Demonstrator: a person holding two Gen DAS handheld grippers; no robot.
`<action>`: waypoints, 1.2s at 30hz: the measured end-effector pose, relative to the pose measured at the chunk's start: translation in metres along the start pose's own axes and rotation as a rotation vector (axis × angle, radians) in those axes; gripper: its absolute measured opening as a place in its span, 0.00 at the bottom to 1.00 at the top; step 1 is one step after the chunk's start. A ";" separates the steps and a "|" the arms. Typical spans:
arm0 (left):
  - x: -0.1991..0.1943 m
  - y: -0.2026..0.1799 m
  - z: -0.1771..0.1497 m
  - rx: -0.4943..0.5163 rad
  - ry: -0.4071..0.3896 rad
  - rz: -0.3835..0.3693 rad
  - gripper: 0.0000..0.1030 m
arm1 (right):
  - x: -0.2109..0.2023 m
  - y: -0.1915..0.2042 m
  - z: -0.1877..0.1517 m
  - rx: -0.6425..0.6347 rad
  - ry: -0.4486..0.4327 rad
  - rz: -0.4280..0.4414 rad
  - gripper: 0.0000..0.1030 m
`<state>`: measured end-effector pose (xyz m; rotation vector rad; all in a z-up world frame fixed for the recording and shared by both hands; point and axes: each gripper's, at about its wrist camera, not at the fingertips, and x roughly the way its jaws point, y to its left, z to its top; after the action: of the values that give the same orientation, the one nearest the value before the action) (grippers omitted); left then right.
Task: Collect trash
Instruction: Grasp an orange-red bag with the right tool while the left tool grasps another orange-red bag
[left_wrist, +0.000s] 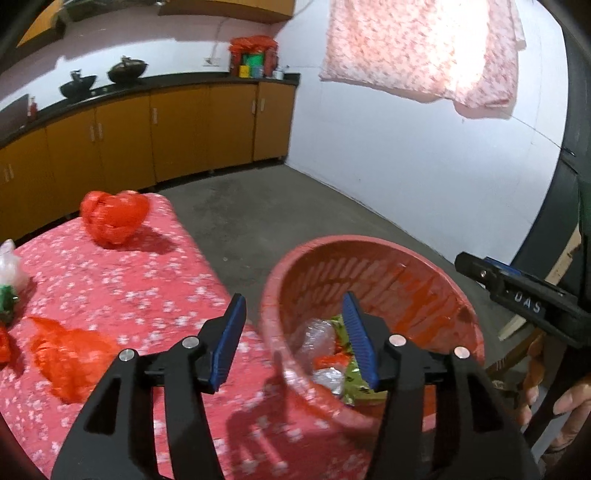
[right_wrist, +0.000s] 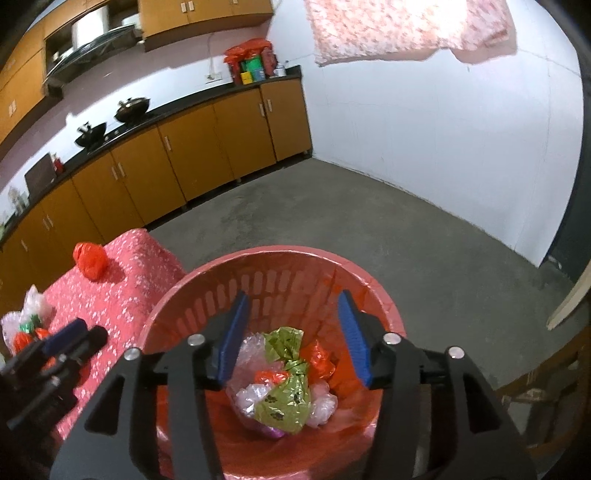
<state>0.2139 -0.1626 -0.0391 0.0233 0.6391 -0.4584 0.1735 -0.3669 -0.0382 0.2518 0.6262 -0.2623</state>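
A red slotted trash basket lined with a red bag stands beside the table. Inside lie a green foil wrapper, clear plastic pieces and red scraps. My right gripper hangs open over the basket with nothing between its blue pads. My left gripper is open too, straddling the basket's near rim and the table edge, empty. On the pink floral tablecloth lie a crumpled red bag, an orange-red bag and a clear bag with green bits.
The right gripper's body shows at the right edge of the left wrist view, with a hand under it. Orange kitchen cabinets line the back wall. Grey concrete floor lies beyond the basket. A wooden chair stands at right.
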 end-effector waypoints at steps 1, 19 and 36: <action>-0.005 0.004 0.000 -0.005 -0.009 0.012 0.57 | -0.001 0.004 0.000 -0.010 -0.004 0.004 0.55; -0.130 0.190 -0.053 -0.195 -0.115 0.497 0.71 | -0.015 0.181 -0.032 -0.326 0.018 0.351 0.68; -0.159 0.284 -0.087 -0.321 -0.109 0.631 0.82 | 0.033 0.314 -0.072 -0.534 0.120 0.422 0.83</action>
<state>0.1713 0.1715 -0.0509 -0.1023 0.5572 0.2530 0.2593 -0.0561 -0.0664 -0.1189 0.7216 0.3284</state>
